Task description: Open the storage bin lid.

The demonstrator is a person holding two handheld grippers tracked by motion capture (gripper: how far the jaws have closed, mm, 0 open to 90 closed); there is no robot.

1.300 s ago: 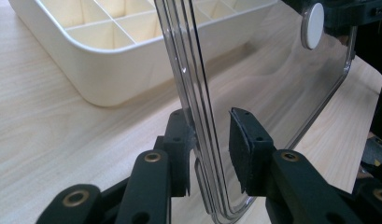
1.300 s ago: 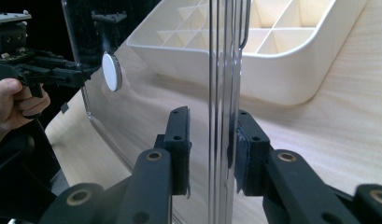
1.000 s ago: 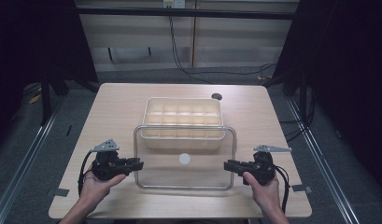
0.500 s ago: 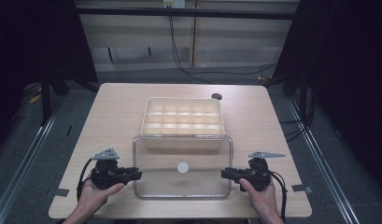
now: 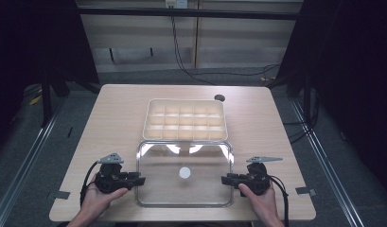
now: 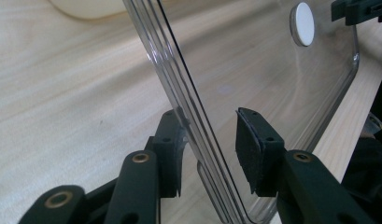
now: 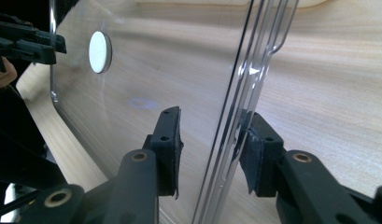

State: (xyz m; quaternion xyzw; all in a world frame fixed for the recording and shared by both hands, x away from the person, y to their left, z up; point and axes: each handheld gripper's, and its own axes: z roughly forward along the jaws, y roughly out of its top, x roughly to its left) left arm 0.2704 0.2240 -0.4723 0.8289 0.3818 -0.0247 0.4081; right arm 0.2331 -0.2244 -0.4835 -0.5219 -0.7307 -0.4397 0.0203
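Clear ribbed plastic lid (image 5: 184, 179), rounded corners, lying between both just-loosened grippers (image 6: 209, 149) (image 7: 212, 149); underside contact perhaps hidden.

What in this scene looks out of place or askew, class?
Nothing looks damaged or spilled. The clear lid lies flat on the table, off the compartment tray and just in front of it. Both the left gripper and right gripper have just opened, straddling its edges.

- The left gripper (image 5: 140, 179), held level in the left hand (image 5: 99, 198), points to the right, its jaws just opened and apart.
- The right gripper (image 5: 225, 179), in the right hand (image 5: 259, 201), points to the left, jaws likewise just parted.
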